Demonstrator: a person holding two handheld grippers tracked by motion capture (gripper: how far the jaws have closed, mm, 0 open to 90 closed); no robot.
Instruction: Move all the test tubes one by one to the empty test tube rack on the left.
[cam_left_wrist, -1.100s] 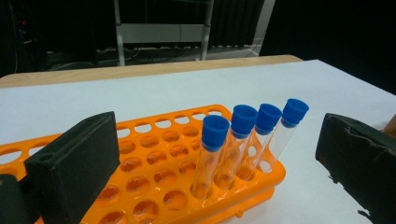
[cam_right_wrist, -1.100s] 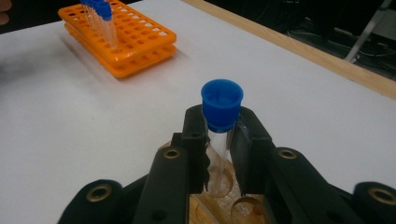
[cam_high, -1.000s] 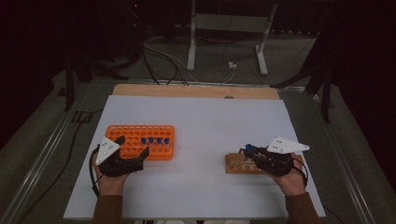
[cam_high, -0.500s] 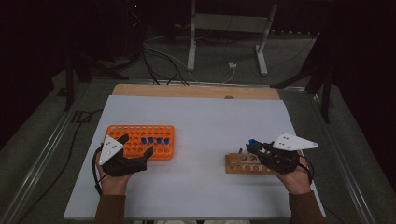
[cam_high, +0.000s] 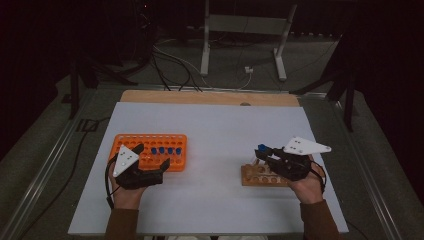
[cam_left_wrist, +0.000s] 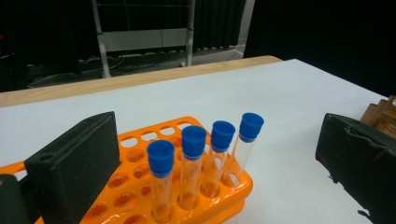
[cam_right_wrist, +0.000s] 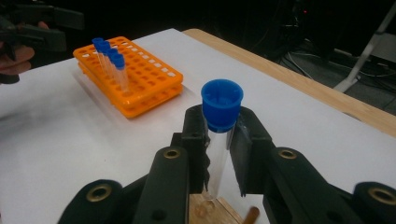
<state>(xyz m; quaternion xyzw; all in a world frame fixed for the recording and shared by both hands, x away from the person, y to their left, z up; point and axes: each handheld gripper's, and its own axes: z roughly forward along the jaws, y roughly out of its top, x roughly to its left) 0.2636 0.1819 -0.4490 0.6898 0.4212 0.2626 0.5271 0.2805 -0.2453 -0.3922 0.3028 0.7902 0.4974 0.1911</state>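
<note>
My right gripper (cam_right_wrist: 218, 140) is shut on a clear test tube with a blue cap (cam_right_wrist: 222, 103), held upright. The tube's lower end hangs just over a hole in the wooden rack (cam_right_wrist: 210, 212); I cannot tell whether it touches. In the high view this gripper (cam_high: 264, 154) is above the wooden rack (cam_high: 257, 177) at the right. The orange rack (cam_high: 150, 138) lies at the left with several blue-capped tubes (cam_high: 165, 150) standing in a row. My left gripper (cam_high: 151, 156) is open at the rack's near edge, its jaws wide apart on either side of those tubes (cam_left_wrist: 201, 149).
A white sheet (cam_high: 215, 130) covers the table, with a wooden strip (cam_high: 210, 97) along its far edge. Cables and a metal stand (cam_high: 242, 30) are on the floor beyond. The wooden rack's corner (cam_left_wrist: 383, 112) shows past my left gripper's far jaw.
The right hand has turned slightly, swinging the gripper's top plate, with the tube still in its jaws. The left hand has hardly shifted.
</note>
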